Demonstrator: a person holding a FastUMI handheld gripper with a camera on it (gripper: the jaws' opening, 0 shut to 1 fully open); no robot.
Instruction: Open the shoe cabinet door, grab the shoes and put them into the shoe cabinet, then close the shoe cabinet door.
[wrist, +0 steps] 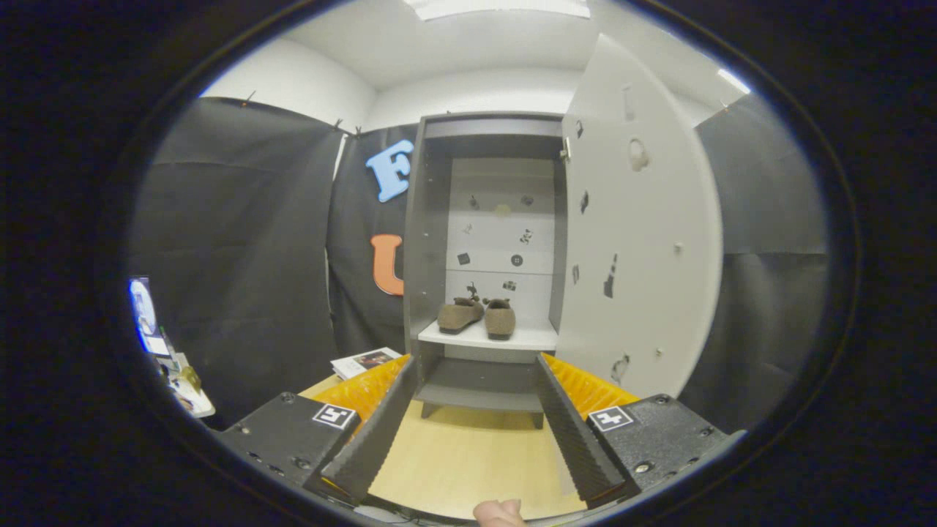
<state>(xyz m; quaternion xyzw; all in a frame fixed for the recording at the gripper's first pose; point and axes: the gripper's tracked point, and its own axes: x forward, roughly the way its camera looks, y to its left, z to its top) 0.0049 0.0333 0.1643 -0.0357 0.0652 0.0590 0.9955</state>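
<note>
The tool [472, 380] is released: its two fingers [373, 432] stand wide apart with nothing between them, and only the wooden bench [468, 461] shows in the gap. A fingertip of the person's hand [500, 511] sits at the near end, below the fingers.

Ahead of the fingers stands the shoe cabinet [428, 241], resting on the bench. Its door [637, 234] is swung open to the right, and small dark stickers mark its inner face. The pair of brown shoes [477, 315] sits side by side on the white middle shelf [487, 338], toes toward the tool, well beyond the fingertips.

Judged from this layout, the shoes are stowed and the step in hand is closing the door. To do it well, the tool should move to the right, past the door's free edge, contact the outer face with one finger, and push in a steady arc until the door meets the frame.

No readable brand or label is visible. A printed booklet [364, 361] lies on the bench left of the cabinet; its text is too small to read.
</note>
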